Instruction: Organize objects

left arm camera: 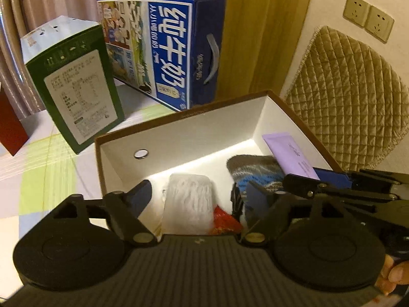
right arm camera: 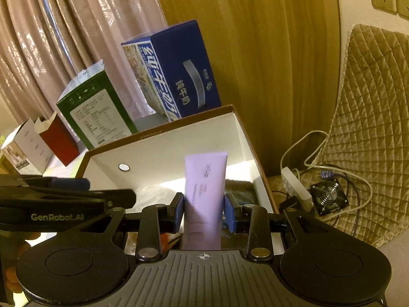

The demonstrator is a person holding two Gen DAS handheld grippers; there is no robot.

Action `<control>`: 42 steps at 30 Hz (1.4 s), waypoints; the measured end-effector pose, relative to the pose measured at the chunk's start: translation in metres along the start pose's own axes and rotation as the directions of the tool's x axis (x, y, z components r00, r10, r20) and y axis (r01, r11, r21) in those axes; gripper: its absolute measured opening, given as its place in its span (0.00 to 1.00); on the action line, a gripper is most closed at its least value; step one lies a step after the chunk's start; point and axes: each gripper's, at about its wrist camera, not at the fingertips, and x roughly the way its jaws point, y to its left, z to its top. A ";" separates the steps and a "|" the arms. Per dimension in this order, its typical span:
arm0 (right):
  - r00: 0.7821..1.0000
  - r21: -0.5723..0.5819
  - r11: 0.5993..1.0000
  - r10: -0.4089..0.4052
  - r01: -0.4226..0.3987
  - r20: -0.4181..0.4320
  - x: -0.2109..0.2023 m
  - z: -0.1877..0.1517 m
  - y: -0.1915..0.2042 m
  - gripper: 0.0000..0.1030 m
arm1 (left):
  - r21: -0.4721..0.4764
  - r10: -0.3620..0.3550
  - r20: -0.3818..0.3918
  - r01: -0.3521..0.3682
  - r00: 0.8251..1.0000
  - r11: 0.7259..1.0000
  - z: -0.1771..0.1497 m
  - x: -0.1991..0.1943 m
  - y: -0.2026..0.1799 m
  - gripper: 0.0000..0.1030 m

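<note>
The right gripper (right arm camera: 204, 213) is clamped on the purple tube (right arm camera: 204, 192), held over the open box (left arm camera: 179, 125) on the counter. The left gripper (left arm camera: 196, 194) stands open and empty above the white packet (left arm camera: 189, 202) in the box. I judge the placing step is in hand; next, the tube must be lowered beside the knitted cloth (left arm camera: 255, 171) and released.

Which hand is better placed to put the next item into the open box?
Right. The right gripper is shut on the purple tube, already held over the open box. The left gripper has open jaws with nothing in them, above the white packet already inside.
</note>
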 end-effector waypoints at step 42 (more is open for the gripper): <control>1.000 -0.060 0.998 0.022 -0.023 -0.021 -0.130 -0.080 0.046 0.98 | -0.052 0.061 0.090 -0.057 0.994 0.997 -0.113 -0.164 0.011 0.99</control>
